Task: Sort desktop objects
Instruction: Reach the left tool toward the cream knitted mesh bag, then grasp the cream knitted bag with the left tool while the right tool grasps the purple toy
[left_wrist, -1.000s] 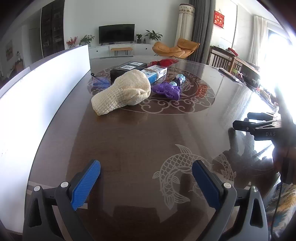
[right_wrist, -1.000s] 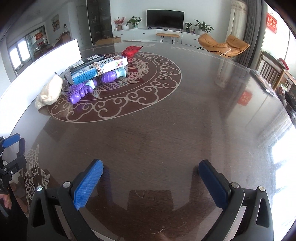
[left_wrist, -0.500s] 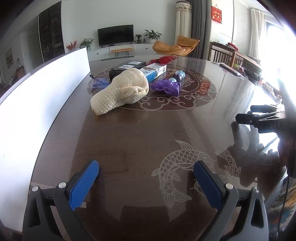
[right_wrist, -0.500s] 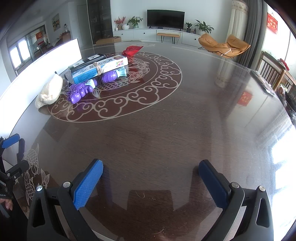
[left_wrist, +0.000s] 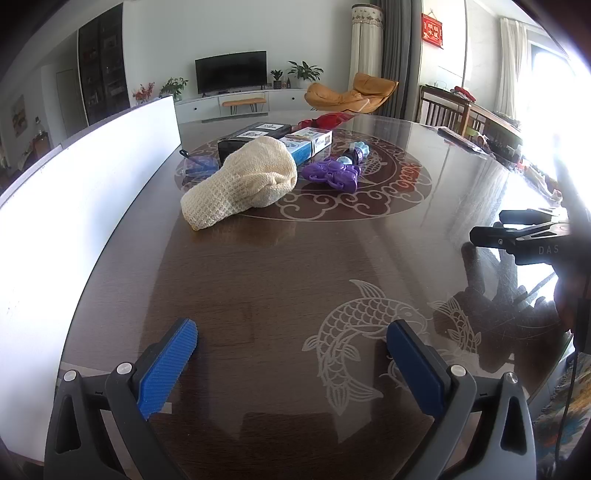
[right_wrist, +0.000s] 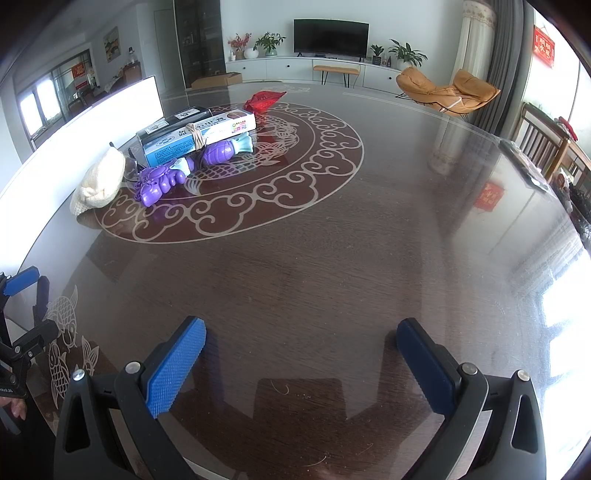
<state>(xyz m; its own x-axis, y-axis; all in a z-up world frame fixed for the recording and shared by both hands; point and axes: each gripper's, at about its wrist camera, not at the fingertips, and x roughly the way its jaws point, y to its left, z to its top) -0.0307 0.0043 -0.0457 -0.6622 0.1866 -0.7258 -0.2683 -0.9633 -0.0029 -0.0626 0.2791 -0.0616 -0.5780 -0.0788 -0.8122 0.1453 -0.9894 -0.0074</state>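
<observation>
A cream knitted hat (left_wrist: 242, 182) lies on the dark round table (left_wrist: 258, 280); it also shows in the right wrist view (right_wrist: 99, 181). Behind it lie a purple toy (left_wrist: 332, 174) (right_wrist: 159, 182), a purple and teal toy (right_wrist: 225, 149), boxes bound with a rubber band (right_wrist: 195, 134) (left_wrist: 308, 142), a black box (left_wrist: 251, 134) and a red item (right_wrist: 264, 99). My left gripper (left_wrist: 291, 354) is open and empty near the table's front edge. My right gripper (right_wrist: 301, 350) is open and empty over bare table, far from the objects.
A white board (left_wrist: 74, 192) stands along the table's left side. The right gripper's body shows at the right edge of the left wrist view (left_wrist: 532, 240). Chairs (right_wrist: 539, 144) stand beyond the table's far right edge.
The left gripper has drifted slightly back and up; the objects look a little farther. The right gripper has barely moved.
</observation>
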